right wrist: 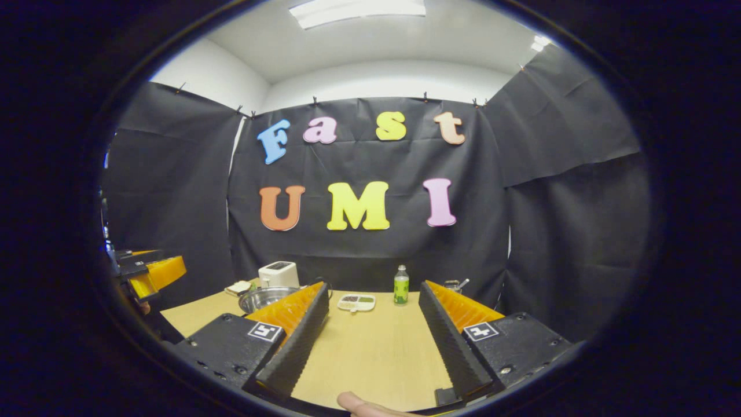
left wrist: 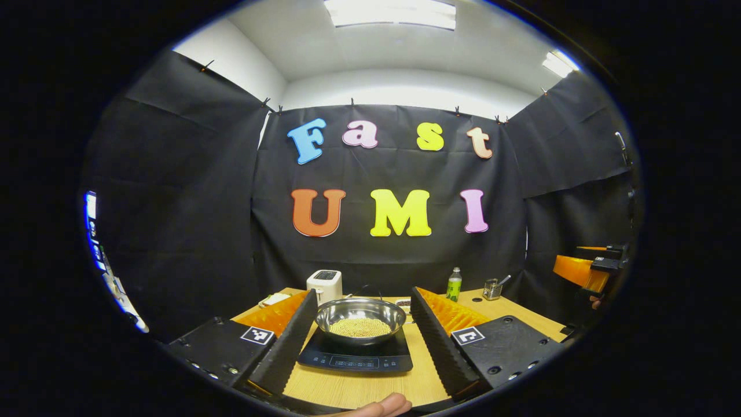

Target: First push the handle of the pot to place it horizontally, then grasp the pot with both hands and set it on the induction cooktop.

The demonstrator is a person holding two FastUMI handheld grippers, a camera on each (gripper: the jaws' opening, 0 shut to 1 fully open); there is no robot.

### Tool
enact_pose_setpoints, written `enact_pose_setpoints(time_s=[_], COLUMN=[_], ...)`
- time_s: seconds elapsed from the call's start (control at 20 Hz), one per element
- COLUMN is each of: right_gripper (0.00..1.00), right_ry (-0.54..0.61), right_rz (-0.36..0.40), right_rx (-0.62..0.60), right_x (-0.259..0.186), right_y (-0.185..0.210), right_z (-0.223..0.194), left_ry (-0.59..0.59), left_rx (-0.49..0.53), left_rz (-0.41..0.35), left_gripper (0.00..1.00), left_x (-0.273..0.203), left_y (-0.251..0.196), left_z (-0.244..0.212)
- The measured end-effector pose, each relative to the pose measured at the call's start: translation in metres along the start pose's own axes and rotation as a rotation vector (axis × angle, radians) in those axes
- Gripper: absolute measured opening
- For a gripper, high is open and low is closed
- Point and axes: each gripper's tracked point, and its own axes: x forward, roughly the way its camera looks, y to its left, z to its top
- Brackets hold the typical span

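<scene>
The left gripper (left wrist: 360, 333) has its jaws spread wide with nothing between them; it is held back from the shiny round steel pot (left wrist: 360, 315), which is framed in the gap. The right gripper (right wrist: 375, 339) is likewise wide apart and empty, over bare light wooden surface (right wrist: 370, 347).

The pot, holding a bed of small pale grains (left wrist: 360, 328), already sits on the flat black induction cooktop (left wrist: 356, 354), so the task looks essentially finished and both grippers seem clear of it. A thin dark arc behind the rim may be its handle; I cannot tell how it lies.

Judged risks: the pot looks set a little toward the back of the cooktop, so a nudge from a returning jaw could slide it partly off or spill grains. The nearby clutter could also be clipped.

Count: one pot, one cooktop, one white toaster (left wrist: 325, 285), one green-labelled bottle (left wrist: 454, 285), one small wire cup with a utensil (left wrist: 492, 288), one white divided dish (right wrist: 357, 302), and two grippers.
</scene>
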Motion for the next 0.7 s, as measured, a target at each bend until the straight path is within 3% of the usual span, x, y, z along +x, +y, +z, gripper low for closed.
enact_pose_setpoints(time_s=[0.6, 0.65, 0.7], right_gripper=[0.99, 0.96, 0.96], right_ry=[-0.006, -0.01, -0.012], right_rz=[-0.023, -0.027, -0.029], right_rx=[0.038, 0.043, 0.046], right_x=[0.006, 0.005, 0.006], right_y=[-0.013, -0.015, -0.016], right_z=[-0.005, -0.005, -0.006], left_ry=[-0.045, -0.042, -0.038], left_rx=[-0.019, -0.02, -0.019], left_rz=[0.009, 0.007, 0.007], left_gripper=[0.95, 0.84, 0.84], left_x=[-0.002, -0.003, -0.003], left_y=[0.008, 0.006, 0.007], left_z=[0.007, 0.006, 0.004])
